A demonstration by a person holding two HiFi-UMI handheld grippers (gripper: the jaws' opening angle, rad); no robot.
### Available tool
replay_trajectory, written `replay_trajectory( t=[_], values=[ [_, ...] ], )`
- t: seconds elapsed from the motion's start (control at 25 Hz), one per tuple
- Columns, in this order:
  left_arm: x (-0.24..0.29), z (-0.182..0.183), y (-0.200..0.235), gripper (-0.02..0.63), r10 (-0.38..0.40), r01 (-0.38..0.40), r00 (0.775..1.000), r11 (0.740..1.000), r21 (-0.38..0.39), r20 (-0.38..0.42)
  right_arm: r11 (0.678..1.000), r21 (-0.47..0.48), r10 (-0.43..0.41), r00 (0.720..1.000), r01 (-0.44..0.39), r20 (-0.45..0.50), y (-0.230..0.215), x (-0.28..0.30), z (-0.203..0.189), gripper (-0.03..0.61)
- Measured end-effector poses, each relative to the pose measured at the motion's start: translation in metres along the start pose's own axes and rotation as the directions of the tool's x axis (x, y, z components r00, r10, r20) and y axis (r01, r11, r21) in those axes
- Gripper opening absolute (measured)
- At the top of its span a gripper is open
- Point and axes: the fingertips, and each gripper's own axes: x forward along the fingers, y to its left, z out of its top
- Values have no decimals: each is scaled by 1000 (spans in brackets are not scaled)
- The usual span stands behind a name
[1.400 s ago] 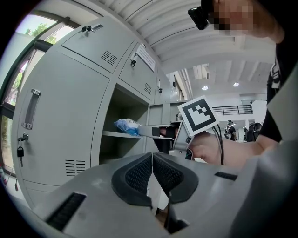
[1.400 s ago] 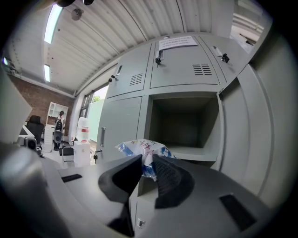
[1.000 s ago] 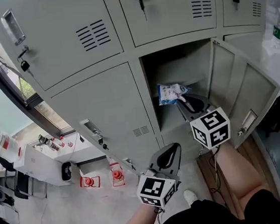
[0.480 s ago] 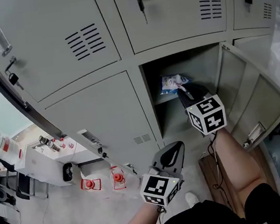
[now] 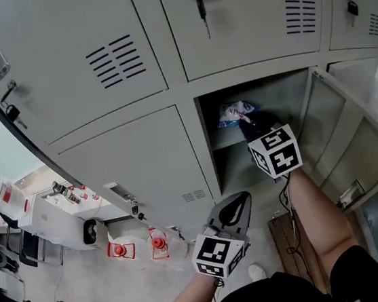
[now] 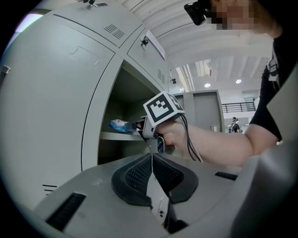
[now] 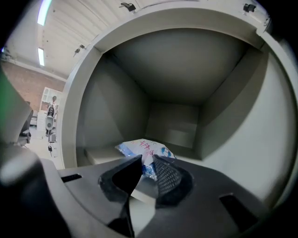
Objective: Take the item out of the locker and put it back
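Note:
A blue and white packet is inside the open locker compartment, over its shelf. My right gripper reaches into the compartment with its jaws shut on the packet's near edge. In the left gripper view the right gripper is at the compartment's mouth. Whether the packet rests on the shelf I cannot tell. My left gripper hangs low in front of the lockers, jaws shut and empty.
The compartment's door stands open to the right of my right arm. Closed locker doors surround the opening, some with keys in their locks. Far below on the floor are red items and a white cabinet.
My right gripper has carried the packet from the compartment's mouth deeper inside, over the shelf. The left gripper has stayed low and shut.

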Motion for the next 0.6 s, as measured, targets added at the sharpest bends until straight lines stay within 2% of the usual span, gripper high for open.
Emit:
replay_trajectory(
  t=[0.28, 0.6],
  values=[
    [9, 2, 5, 18, 2, -2, 1000, 1000, -7, 2, 998, -60, -24, 998, 20, -59, -3, 9, -4, 130],
    [15, 0, 0, 20, -8, 8, 1000, 1000, -7, -4, 997, -78, -23, 996, 16, -81, -1, 11, -6, 150]
  ],
)
